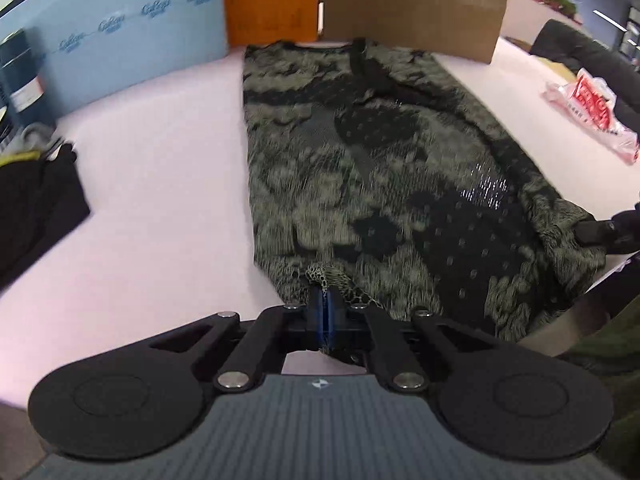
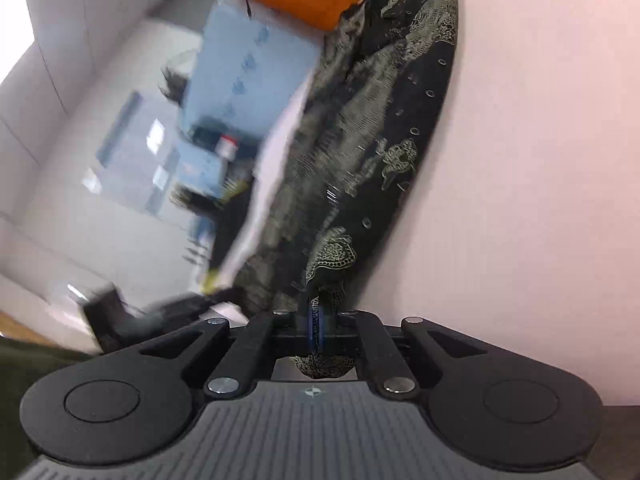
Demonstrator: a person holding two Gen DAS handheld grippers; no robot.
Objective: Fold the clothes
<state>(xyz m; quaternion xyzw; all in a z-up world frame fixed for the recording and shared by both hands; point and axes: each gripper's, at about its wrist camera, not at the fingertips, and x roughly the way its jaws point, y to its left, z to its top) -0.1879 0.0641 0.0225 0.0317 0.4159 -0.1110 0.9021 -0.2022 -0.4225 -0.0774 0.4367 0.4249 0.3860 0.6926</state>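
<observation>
Both grippers are clamped on the near hem of the garment (image 1: 360,168), a dark top with an olive pattern lying lengthwise on the pink bench (image 1: 152,184). Left gripper (image 1: 325,312): fingers clenched on a bunched corner of netted fabric, which passes between the blue pads (image 1: 318,312) and hangs out behind them. Right gripper (image 2: 318,322): fingers likewise pressed together on cloth, a tuft showing below the pads. In the left view the right gripper appears at 3 o'clock, gripping the opposite hem corner, which is gathered and lifted off the bench. From the left fingers the garment runs toward 12 o'clock, its neckline lying just in front of the cardboard box (image 1: 416,4) and the orange box (image 1: 272,0). In the right view it runs toward 12 to 1 o'clock and reads as partly raised on its left side, though blur limits certainty. Judgement: the step in hand is carrying the hem up toward the neckline. To do it well, keep both corners level and evenly spaced so the hem stays taut, lift enough to clear the lower layer, travel straight toward 12 o'clock, and lay the hem square to the collar before letting go. Risk: the thin mesh may slip or drag the lower layer askew.
</observation>
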